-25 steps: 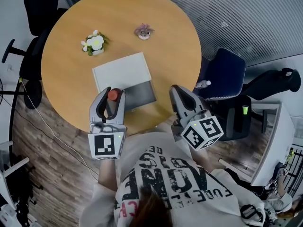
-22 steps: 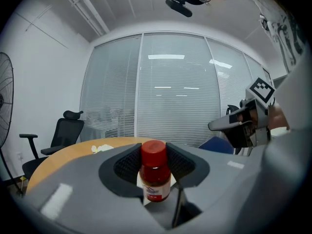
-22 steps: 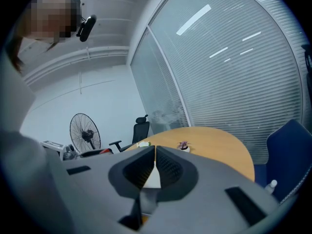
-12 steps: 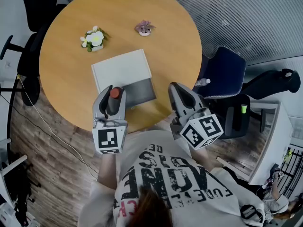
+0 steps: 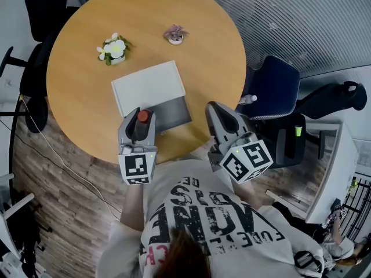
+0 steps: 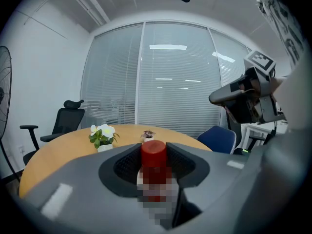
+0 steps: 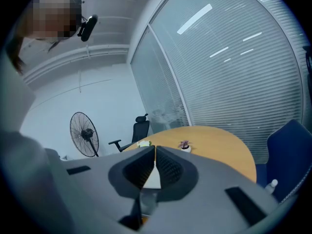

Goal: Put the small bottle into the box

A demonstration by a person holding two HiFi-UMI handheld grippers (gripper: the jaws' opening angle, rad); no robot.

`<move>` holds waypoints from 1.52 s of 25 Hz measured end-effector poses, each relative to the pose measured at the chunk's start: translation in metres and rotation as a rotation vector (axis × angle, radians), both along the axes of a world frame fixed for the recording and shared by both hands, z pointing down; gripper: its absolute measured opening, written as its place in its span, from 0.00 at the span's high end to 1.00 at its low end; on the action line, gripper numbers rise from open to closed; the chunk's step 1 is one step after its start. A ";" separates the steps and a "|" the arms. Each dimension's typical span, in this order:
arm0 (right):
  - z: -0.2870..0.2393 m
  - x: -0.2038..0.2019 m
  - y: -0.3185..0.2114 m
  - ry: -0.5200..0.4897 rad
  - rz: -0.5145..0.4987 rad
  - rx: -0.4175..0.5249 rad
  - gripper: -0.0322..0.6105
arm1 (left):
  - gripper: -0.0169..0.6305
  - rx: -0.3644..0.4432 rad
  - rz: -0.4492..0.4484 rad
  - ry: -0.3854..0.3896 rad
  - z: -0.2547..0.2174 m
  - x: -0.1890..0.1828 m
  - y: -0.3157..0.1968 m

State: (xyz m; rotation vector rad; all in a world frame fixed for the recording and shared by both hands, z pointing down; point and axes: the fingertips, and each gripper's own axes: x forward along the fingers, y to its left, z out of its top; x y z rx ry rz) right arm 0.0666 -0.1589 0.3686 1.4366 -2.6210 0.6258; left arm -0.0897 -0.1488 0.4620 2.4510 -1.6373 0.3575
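A small bottle with a red cap (image 5: 142, 116) (image 6: 153, 154) stands upright between the jaws of my left gripper (image 5: 139, 119) (image 6: 154, 156), which is shut on it. It hangs over the near part of the round table, just at the near left corner of the white box (image 5: 151, 88). The box's grey inner tray (image 5: 171, 113) shows at its near side. My right gripper (image 5: 219, 113) (image 7: 155, 156) is held over the table's near right edge, its jaws shut with nothing between them.
On the wooden round table (image 5: 81, 51) stand a small pot of white flowers (image 5: 113, 49) (image 6: 102, 135) and a small pink plant (image 5: 175, 35) (image 6: 147, 135). A blue chair (image 5: 273, 88) sits right of the table, black chairs (image 5: 37, 7) to the left.
My left gripper has sunk toward the table with the bottle in it. The right gripper has stayed where it was.
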 end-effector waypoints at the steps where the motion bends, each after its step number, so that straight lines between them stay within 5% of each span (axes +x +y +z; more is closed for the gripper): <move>1: 0.001 0.000 0.000 -0.001 0.004 -0.001 0.93 | 0.73 -0.006 0.002 -0.001 0.003 0.000 0.000; 38: 0.006 -0.002 -0.002 0.007 -0.007 -0.013 0.93 | 0.73 -0.096 0.067 -0.027 0.061 0.022 0.005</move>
